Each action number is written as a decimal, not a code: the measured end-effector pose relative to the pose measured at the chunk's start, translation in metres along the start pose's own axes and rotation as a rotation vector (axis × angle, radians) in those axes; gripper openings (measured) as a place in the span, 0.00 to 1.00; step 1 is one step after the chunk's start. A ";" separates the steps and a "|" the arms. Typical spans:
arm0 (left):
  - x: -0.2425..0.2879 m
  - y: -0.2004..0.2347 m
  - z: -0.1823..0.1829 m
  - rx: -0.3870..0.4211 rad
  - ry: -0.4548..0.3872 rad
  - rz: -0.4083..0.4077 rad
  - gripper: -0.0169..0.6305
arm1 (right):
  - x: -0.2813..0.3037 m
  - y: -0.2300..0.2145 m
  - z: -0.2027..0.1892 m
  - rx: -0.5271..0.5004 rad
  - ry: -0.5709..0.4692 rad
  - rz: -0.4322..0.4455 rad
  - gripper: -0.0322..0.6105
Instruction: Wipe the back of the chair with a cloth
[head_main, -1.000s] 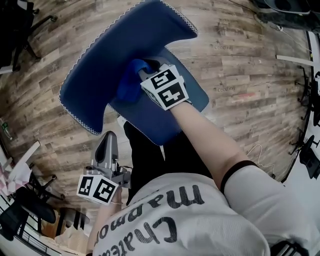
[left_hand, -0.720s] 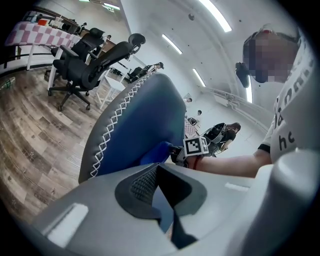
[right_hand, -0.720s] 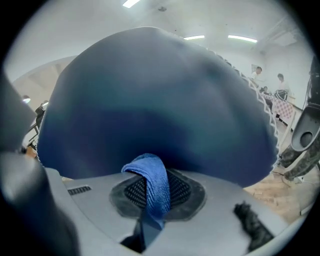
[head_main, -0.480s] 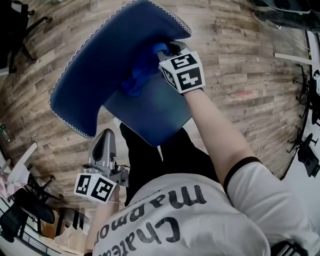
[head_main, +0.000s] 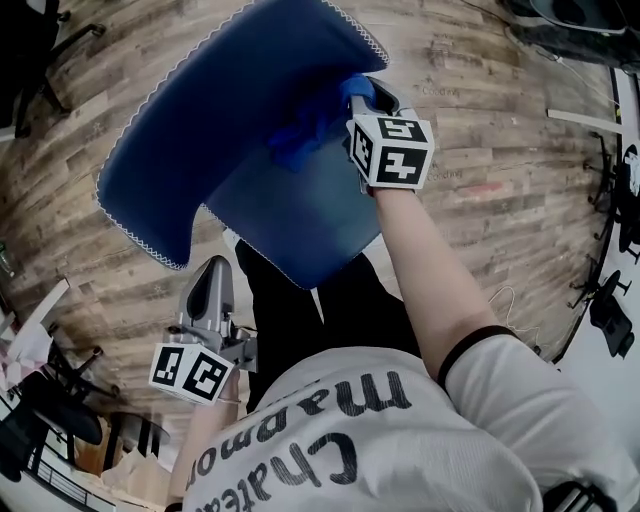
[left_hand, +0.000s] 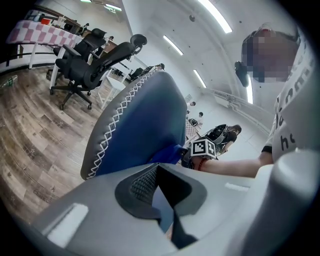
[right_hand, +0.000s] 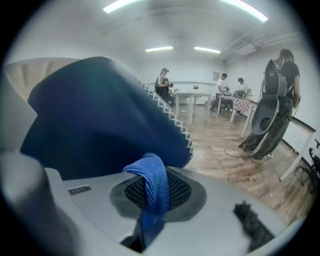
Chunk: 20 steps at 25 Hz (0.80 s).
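Observation:
The blue chair's back (head_main: 220, 110), edged in white stitching, leans over its seat (head_main: 300, 225) in the head view. My right gripper (head_main: 362, 92) is shut on a blue cloth (head_main: 312, 125) and presses it on the back's inner face near its right edge. In the right gripper view the cloth (right_hand: 152, 182) hangs folded from the right gripper (right_hand: 150, 172) against the chair back (right_hand: 95, 115). My left gripper (head_main: 212, 285) hangs low by the person's left side, apart from the chair, shut on nothing. In the left gripper view the left gripper (left_hand: 159, 167) points up at the chair back (left_hand: 145, 125).
Wood-look floor (head_main: 470, 130) surrounds the chair. Black office chairs (left_hand: 87, 70) and a checked table (left_hand: 40, 32) stand at the left. Several people (right_hand: 164, 82) sit or stand at tables behind, one standing person (right_hand: 280, 100) close on the right. The person's black trouser legs (head_main: 290, 310) are below the seat.
My right gripper has slid the cloth up and to the right across the chair back, towards its right edge. The chair has turned slightly. The left gripper has stayed put.

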<state>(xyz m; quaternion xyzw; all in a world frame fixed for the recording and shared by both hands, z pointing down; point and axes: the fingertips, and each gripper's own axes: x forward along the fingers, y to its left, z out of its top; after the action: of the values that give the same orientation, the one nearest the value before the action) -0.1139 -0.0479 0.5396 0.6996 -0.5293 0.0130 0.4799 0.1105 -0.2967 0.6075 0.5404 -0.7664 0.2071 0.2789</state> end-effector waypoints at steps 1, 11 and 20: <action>-0.002 0.002 -0.002 -0.002 0.001 0.004 0.03 | 0.000 0.010 -0.006 0.015 0.009 0.009 0.13; -0.027 0.028 -0.006 -0.030 -0.034 0.027 0.03 | -0.023 0.215 -0.068 -0.104 0.130 0.448 0.13; -0.049 0.050 -0.015 -0.045 -0.037 0.053 0.03 | -0.071 0.327 -0.097 -0.238 0.167 0.760 0.13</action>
<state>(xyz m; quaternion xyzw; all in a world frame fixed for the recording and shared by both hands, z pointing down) -0.1656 -0.0012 0.5544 0.6745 -0.5567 0.0009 0.4849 -0.1601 -0.0785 0.6297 0.1636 -0.9049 0.2484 0.3044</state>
